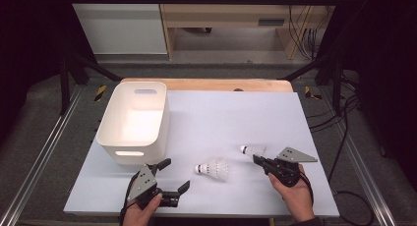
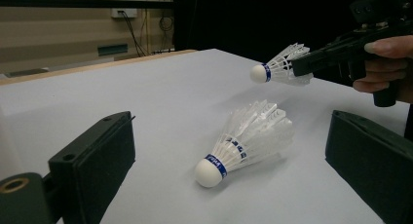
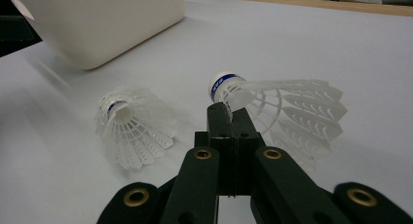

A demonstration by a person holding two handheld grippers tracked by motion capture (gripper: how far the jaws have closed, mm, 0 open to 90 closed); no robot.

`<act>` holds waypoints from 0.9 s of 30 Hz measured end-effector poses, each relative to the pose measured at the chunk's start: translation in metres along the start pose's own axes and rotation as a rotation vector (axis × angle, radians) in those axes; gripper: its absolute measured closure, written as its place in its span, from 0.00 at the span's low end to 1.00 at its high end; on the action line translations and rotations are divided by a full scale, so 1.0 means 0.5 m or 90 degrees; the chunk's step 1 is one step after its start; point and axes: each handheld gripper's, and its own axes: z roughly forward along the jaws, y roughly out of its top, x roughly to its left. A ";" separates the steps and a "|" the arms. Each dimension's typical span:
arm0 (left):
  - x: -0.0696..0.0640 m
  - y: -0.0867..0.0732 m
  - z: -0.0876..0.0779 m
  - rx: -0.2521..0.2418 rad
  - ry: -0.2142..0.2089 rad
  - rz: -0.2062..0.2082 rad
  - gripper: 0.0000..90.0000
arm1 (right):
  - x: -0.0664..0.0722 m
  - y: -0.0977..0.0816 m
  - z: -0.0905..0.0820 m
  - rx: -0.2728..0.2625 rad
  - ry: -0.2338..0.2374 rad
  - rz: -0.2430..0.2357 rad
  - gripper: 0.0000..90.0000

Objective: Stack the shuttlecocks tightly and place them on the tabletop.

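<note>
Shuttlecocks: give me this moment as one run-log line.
right gripper: shut on held shuttlecock | left gripper: open, empty | second shuttlecock: lying on table | bin: empty

Both shuttlecocks carry a blue band with white lettering just behind the cork: the one lying on the table [image 2: 246, 143] and the one beyond it [image 2: 282, 68]; the letters are too small to read
</note>
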 end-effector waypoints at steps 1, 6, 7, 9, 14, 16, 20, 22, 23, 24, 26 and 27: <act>0.000 0.000 0.000 0.000 0.001 0.000 0.04 | 0.003 0.000 0.001 0.002 0.002 0.000 1.00; 0.000 0.000 0.000 0.000 0.000 0.000 0.04 | 0.016 -0.001 0.006 0.014 0.018 -0.011 1.00; 0.000 0.000 0.000 0.000 0.000 0.000 0.04 | 0.019 -0.001 0.006 0.017 0.023 -0.013 1.00; 0.000 0.000 0.000 0.001 0.000 -0.001 0.04 | 0.025 -0.002 0.008 0.023 0.030 -0.017 1.00; -0.001 0.000 -0.001 -0.001 0.000 0.000 0.04 | 0.043 -0.008 0.014 0.040 0.053 -0.027 1.00; 0.000 0.000 -0.001 -0.001 0.001 -0.001 0.04 | 0.051 -0.010 0.017 0.049 0.063 -0.033 1.00; 0.002 0.000 0.000 0.000 0.002 -0.003 0.04 | 0.063 -0.012 0.024 0.059 0.081 -0.045 1.00; 0.002 0.000 0.000 0.002 0.002 -0.003 0.04 | 0.068 -0.012 0.029 0.063 0.090 -0.047 1.00; 0.002 -0.001 0.000 0.002 0.001 -0.001 0.04 | 0.071 -0.013 0.031 0.065 0.094 -0.048 1.00; 0.002 -0.001 0.000 0.003 0.000 -0.001 0.04 | 0.074 -0.013 0.034 0.068 0.099 -0.050 1.00; 0.002 -0.001 0.000 0.002 0.000 -0.002 0.04 | 0.077 -0.013 0.039 0.075 0.103 -0.052 1.00; 0.002 0.000 0.000 0.002 0.000 -0.002 0.04 | 0.078 -0.014 0.042 0.079 0.105 -0.054 1.00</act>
